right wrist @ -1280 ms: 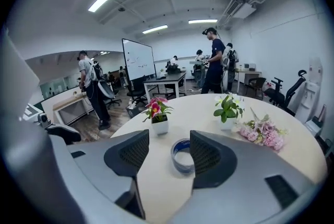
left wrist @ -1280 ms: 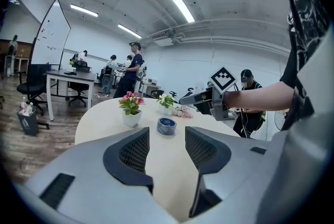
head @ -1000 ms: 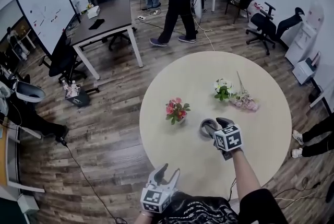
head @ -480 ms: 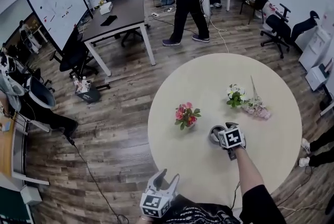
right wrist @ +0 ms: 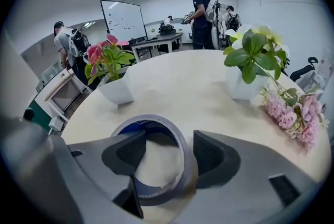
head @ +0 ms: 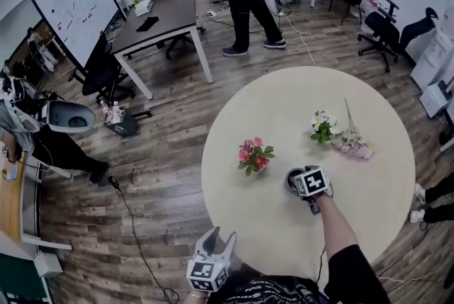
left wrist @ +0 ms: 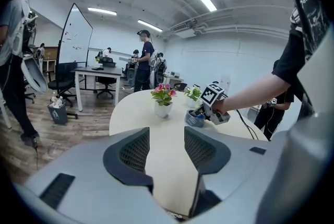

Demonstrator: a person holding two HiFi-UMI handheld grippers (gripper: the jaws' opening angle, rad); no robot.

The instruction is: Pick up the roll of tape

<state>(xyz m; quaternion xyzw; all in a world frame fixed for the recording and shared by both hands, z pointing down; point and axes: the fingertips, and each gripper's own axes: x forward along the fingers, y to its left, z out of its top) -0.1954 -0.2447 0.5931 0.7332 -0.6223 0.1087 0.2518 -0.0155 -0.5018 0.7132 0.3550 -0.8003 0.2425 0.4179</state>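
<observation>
- My right gripper [right wrist: 166, 152] points steeply down at the roll of tape [right wrist: 182, 157]; its jaws are opening, one inside the roll's hole and the other outside, with the roll's wall between them; the outer pad seems just shy of the wall, though the view is too close to be sure.
- The roll lies flat on the round desk [head: 284, 104], between the pot of pink flowers [head: 254, 156] and the pot of white flowers [head: 323, 127]; a pink sprig [head: 352, 147] lies just beside the white pot.
- My left gripper [left wrist: 167, 147] hangs at the desk's near edge, well apart from the roll; its jaws stand apart with nothing between them.
</observation>
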